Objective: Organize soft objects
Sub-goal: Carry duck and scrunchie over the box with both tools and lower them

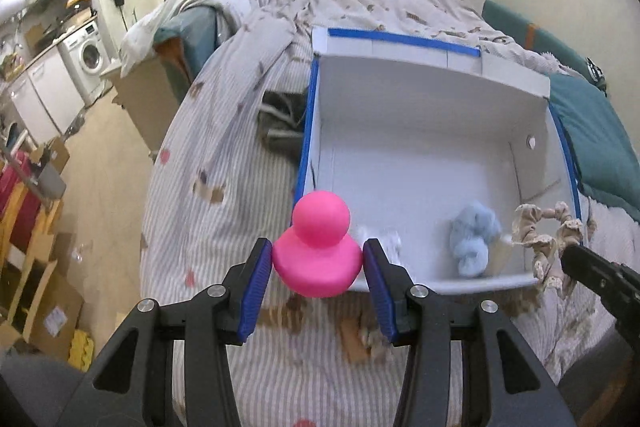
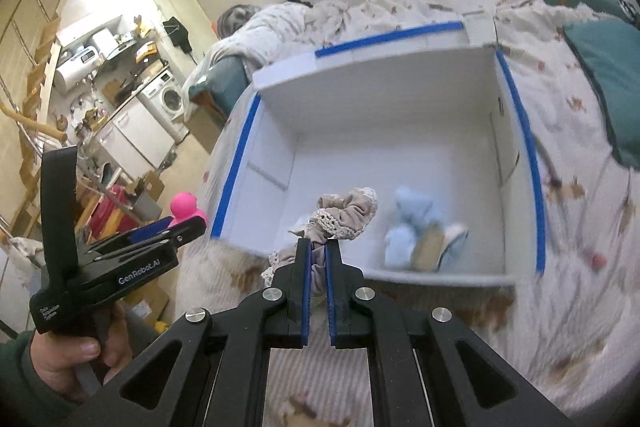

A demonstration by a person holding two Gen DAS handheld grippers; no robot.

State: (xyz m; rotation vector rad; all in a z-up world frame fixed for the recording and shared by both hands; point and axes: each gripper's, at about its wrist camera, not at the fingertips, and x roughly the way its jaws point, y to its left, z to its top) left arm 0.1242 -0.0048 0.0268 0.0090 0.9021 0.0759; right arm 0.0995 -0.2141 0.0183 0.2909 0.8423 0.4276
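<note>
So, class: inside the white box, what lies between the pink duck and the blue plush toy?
A small white fluffy item lies between the pink duck and blue plush toy, on the white box floor; left wrist view.

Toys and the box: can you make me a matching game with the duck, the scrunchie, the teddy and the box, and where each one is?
Things:
1. pink duck
2. beige scrunchie
3. blue teddy
4. white box

Places or states:
A. lying inside the box
B. held in the left gripper
C. sitting open on the bed
D. pinched in the right gripper

Pairs: 1-B, 2-D, 3-A, 4-C
</note>
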